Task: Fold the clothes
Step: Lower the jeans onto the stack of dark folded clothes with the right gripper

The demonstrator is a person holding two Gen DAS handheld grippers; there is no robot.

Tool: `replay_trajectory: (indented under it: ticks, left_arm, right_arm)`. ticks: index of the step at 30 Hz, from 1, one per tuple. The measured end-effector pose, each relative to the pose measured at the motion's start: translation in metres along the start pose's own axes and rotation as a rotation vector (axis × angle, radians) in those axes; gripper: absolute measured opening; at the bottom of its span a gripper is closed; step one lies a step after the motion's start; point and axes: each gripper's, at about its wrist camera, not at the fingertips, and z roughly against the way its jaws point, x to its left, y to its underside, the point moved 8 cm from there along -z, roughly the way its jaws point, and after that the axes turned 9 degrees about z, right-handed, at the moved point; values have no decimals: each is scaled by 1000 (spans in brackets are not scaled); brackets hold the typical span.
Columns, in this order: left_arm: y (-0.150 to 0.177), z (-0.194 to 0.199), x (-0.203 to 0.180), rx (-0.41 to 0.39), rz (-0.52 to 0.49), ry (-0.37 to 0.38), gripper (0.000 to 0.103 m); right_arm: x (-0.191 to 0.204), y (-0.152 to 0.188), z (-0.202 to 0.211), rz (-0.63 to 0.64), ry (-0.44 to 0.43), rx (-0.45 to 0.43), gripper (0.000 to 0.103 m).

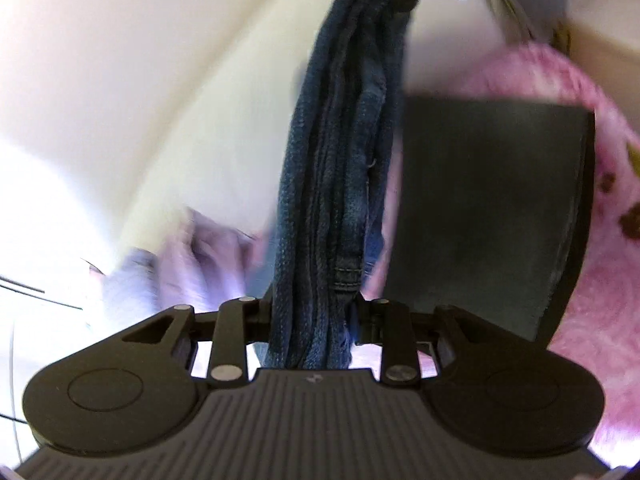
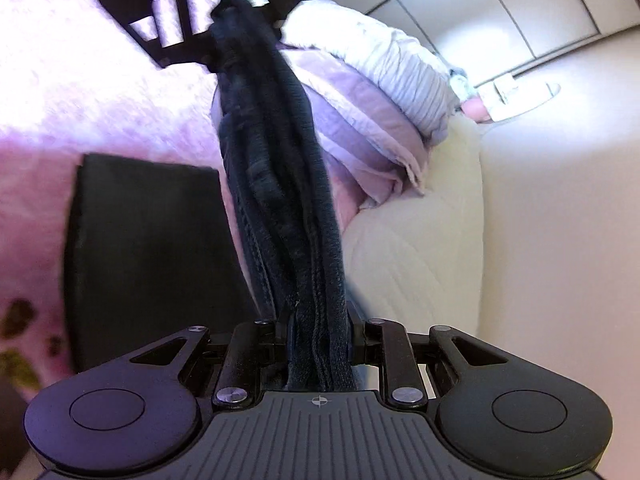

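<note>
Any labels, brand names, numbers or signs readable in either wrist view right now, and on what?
None: no readable text in either view.
dark denim garment: stitching only, no tag showing.
pink fleece blanket: brown and yellow marks, blurred, not lettering.
right gripper: a small crosshair mark on its body, no words.

Folded black garment [image 2: 148, 248] left, bare mattress [image 2: 416, 240] right

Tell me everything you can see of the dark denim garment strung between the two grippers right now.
The denim garment is dark blue, heavy cloth with stitched seams, bunched into a thick rope of folds. It runs taut through the air from the left gripper to the right gripper, each clamped on one end. It hangs above a pink fluffy blanket and a flat black folded item, touching neither as far as the views show.
</note>
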Motion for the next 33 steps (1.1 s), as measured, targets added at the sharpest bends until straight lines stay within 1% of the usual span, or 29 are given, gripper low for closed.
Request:
replay_trajectory:
  ticks: [2,3,4,5,7,8,9,11,12,14,16,18,20,22,23,24,25,27,28,30,33]
  left_arm:
    - [26,-42,-51,63,3,65,29]
    - [36,-57,-74,83,-15,91,29]
    - [45,-69,-93,93,-47,110,32]
    - [50,-74,-102,85,-59,108,32]
    - [55,-74,-108,46,-59,75,33]
    - [58,-73,-107,30,-58,68,36]
    - [61,-69,-104,16,-56,68,37]
    - [67,-64,-100,3,-81,76,38]
    - [70,-63,-99,-1,-96,78,38]
    - [73,-62,-99,-9,-122,81,37]
    - [74,-65,-99,-4,-132,91,36]
    - [74,-67,-95,-3,-137,101,36]
    - [75,-62,-89,-31,-161,92,33]
    - [77,-49,-82,-92,-204,50,32]
    - [79,-43,-78,-120,-214,32,31]
    - [82,-40,-76,-132,-207,29,31]
    - [85,-39,-74,-133,-189,35,31]
    - [92,-47,-81,-106,-177,57,31]
    - [96,-52,-87,-95,-180,68,31]
    - [101,-59,-97,-78,-189,79,30]
    - [99,-53,-88,-72,-145,70,30]
  right_arm:
    - [46,14,-37,-15,-32,12,22]
    - [75,21,-56,-6,-61,18,22]
    - [100,28,-72,7,-101,31,22]
    - [117,33,-78,18,-117,40,22]
    - [138,42,-82,37,-106,41,26]
    - [149,46,-84,46,-100,42,28]
    - [153,51,-82,45,-92,44,30]
    - [151,61,-73,27,-75,50,43]
    - [151,67,-70,26,-72,53,46]
    - [152,76,-66,37,-78,57,47]
    - [152,79,-69,48,-90,59,47]
    - [152,80,-74,47,-115,75,41]
    - [149,80,-77,27,-144,91,36]
    - [136,80,-61,4,-121,88,31]
    - [128,78,-48,-16,-100,83,29]
    - [120,77,-35,-36,-79,79,29]
    - [119,75,-26,-47,-72,76,29]
    - [129,73,-15,-54,-81,74,29]
    - [137,73,-16,-53,-93,80,29]
    - [161,81,-31,-55,-133,124,29]
    - [169,87,-33,-78,-130,136,29]
